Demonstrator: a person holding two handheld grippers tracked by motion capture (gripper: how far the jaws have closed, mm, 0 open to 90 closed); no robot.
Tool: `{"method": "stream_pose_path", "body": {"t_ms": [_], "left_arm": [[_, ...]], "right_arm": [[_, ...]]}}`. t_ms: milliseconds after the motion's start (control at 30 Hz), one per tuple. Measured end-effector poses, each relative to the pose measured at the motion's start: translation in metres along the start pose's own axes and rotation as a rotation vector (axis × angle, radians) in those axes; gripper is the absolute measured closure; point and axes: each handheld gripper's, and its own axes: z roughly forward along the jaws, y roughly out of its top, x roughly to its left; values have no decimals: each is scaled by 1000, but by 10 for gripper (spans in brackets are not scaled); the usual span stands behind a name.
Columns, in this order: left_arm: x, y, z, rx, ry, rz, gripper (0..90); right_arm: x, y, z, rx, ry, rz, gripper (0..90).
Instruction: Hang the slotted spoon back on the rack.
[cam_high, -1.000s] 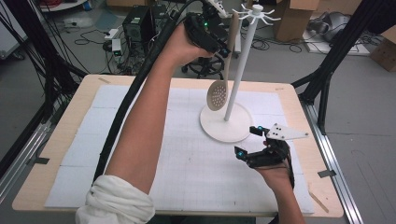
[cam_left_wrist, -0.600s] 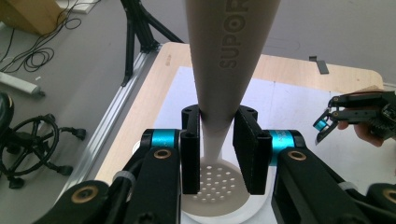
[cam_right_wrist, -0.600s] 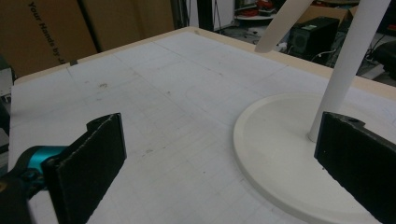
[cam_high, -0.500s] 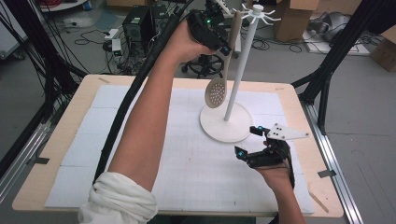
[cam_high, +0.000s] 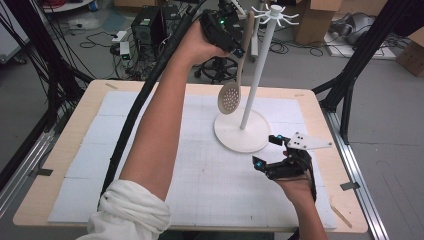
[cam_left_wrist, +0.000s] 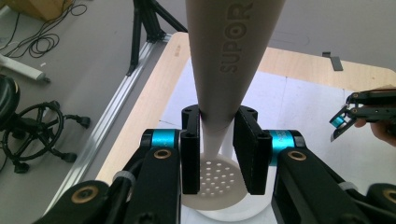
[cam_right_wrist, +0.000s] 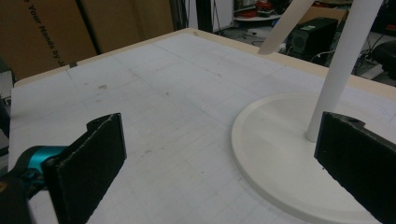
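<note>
A beige slotted spoon (cam_high: 229, 97) hangs bowl-down beside the white pole of a hook stand (cam_high: 255, 75). My left gripper (cam_high: 240, 42) is raised high and shut on the spoon's handle (cam_left_wrist: 229, 60), just left of the stand's top hooks (cam_high: 275, 12). In the left gripper view (cam_left_wrist: 217, 116) both jaws press the handle marked SUPOR, with the perforated bowl (cam_left_wrist: 217, 179) below over the stand's base. My right gripper (cam_high: 265, 150) rests low on the mat, open and holding nothing, just in front of the round base (cam_high: 241, 135). The right gripper view (cam_right_wrist: 223, 121) shows the base (cam_right_wrist: 275, 154) and pole (cam_right_wrist: 338, 74) between wide jaws.
A white gridded mat (cam_high: 165, 150) covers the wooden table (cam_high: 65, 145). My left forearm (cam_high: 155, 130) crosses the mat diagonally, its cable trailing along it. Beyond the table's far edge are a stool (cam_high: 220, 67), cables, boxes and black frame legs (cam_high: 350, 65).
My left gripper has risen slightly with the spoon, bringing the handle's top closer to the hooks. The right gripper has stayed put.
</note>
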Motion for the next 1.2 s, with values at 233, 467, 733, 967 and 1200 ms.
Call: {"method": "stream_pose_path", "body": {"t_ms": [233, 467, 733, 967, 1200], "left_arm": [[-8, 8, 5, 0, -18, 26, 729], [-6, 4, 8, -16, 5, 5, 630], [-6, -17, -7, -59, 17, -22, 487], [-5, -43, -21, -71, 16, -52, 448], [-8, -70, -41, -127, 6, -47, 415]], "right_arm": [[0, 0, 0, 1, 1, 0, 5], [1, 0, -1, 2, 0, -1, 5], [2, -1, 1, 9, -2, -7, 6], [4, 0, 2, 9, 3, -9, 6], [5, 2, 1, 2, 5, -15, 6]]}}
